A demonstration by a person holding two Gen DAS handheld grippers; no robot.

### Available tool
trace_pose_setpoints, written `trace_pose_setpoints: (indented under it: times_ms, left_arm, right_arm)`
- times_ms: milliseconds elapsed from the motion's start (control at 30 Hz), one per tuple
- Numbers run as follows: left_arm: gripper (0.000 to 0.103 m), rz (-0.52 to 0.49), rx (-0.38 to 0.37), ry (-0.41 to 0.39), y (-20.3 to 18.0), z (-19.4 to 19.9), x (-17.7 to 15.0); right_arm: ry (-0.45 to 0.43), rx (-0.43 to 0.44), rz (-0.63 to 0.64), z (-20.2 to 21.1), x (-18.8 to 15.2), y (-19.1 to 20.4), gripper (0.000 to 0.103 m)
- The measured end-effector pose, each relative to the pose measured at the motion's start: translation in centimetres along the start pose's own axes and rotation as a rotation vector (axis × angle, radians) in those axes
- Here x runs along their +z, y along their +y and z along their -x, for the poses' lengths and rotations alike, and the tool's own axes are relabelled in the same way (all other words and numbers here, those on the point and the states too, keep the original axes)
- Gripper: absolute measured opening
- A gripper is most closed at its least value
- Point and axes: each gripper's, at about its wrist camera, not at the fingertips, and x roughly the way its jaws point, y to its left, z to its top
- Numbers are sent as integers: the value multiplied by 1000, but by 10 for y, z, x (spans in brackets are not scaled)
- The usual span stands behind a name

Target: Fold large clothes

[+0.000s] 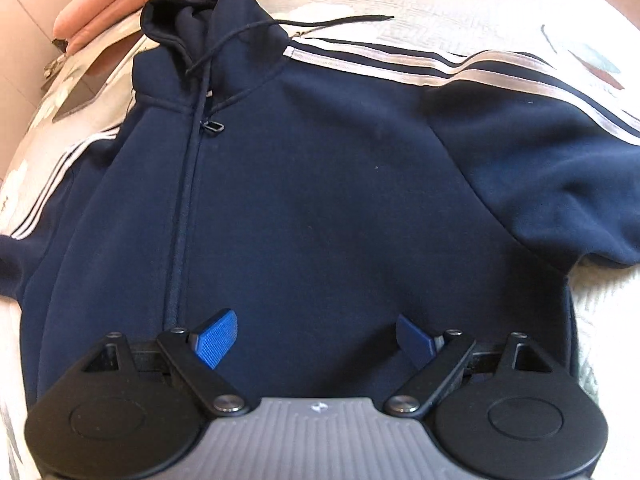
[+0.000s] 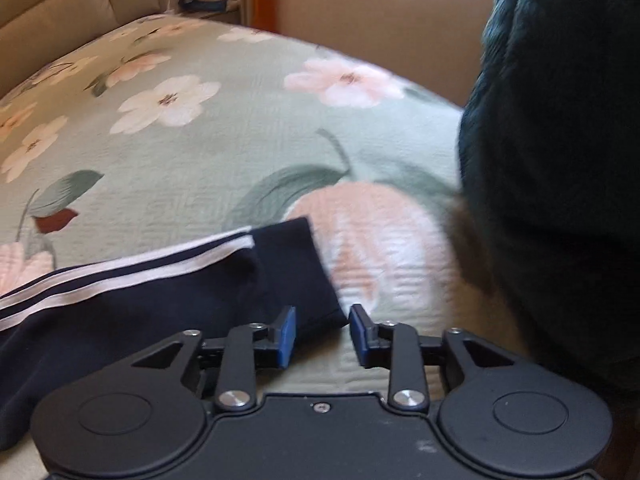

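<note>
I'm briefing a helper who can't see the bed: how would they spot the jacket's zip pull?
On the floral bedspread lies a navy jacket with white sleeve stripes. Follow its front zip up towards the collar; the zip pull is a small dark metal loop where the black drawcords cross.

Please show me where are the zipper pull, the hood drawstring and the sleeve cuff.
zipper pull (image 1: 215,127), left wrist view, metal tab.
hood drawstring (image 1: 340,21), left wrist view, loose cord.
sleeve cuff (image 2: 296,264), right wrist view, plain end.

Both wrist cams look steeply down, close over hoodie (image 1: 320,200) on bed (image 2: 240,120).
</note>
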Motion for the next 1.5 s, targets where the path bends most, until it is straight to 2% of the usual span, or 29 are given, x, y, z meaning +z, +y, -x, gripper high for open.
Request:
trace_pose_setpoints:
  times_ms: [67, 167, 367, 500, 567, 600, 633, 667, 700, 800, 867, 933, 1033, 1067, 1133, 1167, 1200, 1233, 1267, 1300, 1367, 1400, 1433, 1467, 1500]
  left_arm:
    - [88, -13, 1, -9, -4, 1, 1]
    - [89, -61, 30, -38, -16, 4, -5]
    - [89, -77, 55, -54, -20, 2, -5]
    - [91, -53, 46, -44, -16, 0, -5]
    - [92, -49, 46, -41, -15, 0, -5]
    - [92, -49, 46, -41, -14, -1, -5]
    - [92, -50, 45, -41, -14, -2, -3]
    - [92, -51, 46, -42, -14, -2, -3]
    - [92, -50, 47, -43, -14, -2, -3]
    - [92, -42, 50, -47, -15, -2, -5]
    - [92, -32, 52, -49, -14, -3, -6]
    - [92, -22, 53, -49, -14, -3, -7]
    - [92, -20, 57, -49, -14, -3, -6]
    - [92, -22, 60, -49, -14, -3, -6]
    - [92, -28, 63, -47, -15, -3, -6]
    - [92, -27, 62, -46, -15, -2, -6]
    - [92, -26, 61, -44, -15, -3, -6]
    - [92, -23, 59, -42, -15, -3, -6]
    - [92, -21, 56, -42, -14, -3, -6]
    - [92, -19, 54, -42, -13, -3, -7]
    - [92, -12, 50, -40, -12, -3, -8]
    - [92, -9, 49, -40, -12, -3, -8]
    - [92, -8, 49, -41, -12, -3, -8]
    - [92, -7, 49, -41, -11, -3, -8]
    - [92, -8, 49, -41, -11, -3, -8]
  right_arm:
    - [23, 23, -50, -7, 1, -4, 58]
    - [30, 87, -34, -6, -2, 3, 58]
    - [-20, 203, 139, 3, -3, 52, 50]
    - [4, 201, 170, -18, 0, 74, 50]
    - [10, 175, 194, -32, -5, 79, 50]
    - [17, 156, 196, -38, -5, 79, 46]
    - [20, 139, 184, -43, -6, 76, 19]
    - [9, 112, 173, -44, -7, 70, 4]
    - [-4, 95, 157, -41, -7, 62, 0]
    - [-35, 12, 87, -24, -9, 31, 0]
    - [-41, -11, 31, -5, -11, 10, 0]
    - [-61, -32, 34, 13, -15, 0, 0]
    - [-79, -17, 81, 29, -17, 4, 0]
    - [-87, -46, 108, 32, -17, 9, 0]
    - [-86, -176, 131, 30, -18, 8, 0]
    - [-55, -265, 132, 23, -17, 4, 5]
    - [17, -352, 134, 10, -18, -4, 35]
    - [100, -389, 121, -1, -17, -11, 59]
    - [162, -355, 73, -8, -17, -23, 59]
    - [175, -280, 15, -8, -16, -33, 56]
    - [167, -118, -49, 1, -16, -42, 57]
    - [142, -81, -51, 6, -16, -42, 71]
    - [115, -82, -44, 10, -16, -41, 80]
    - [114, -113, -27, 10, -17, -40, 80]
    - [150, -162, -3, 4, -18, -38, 80]
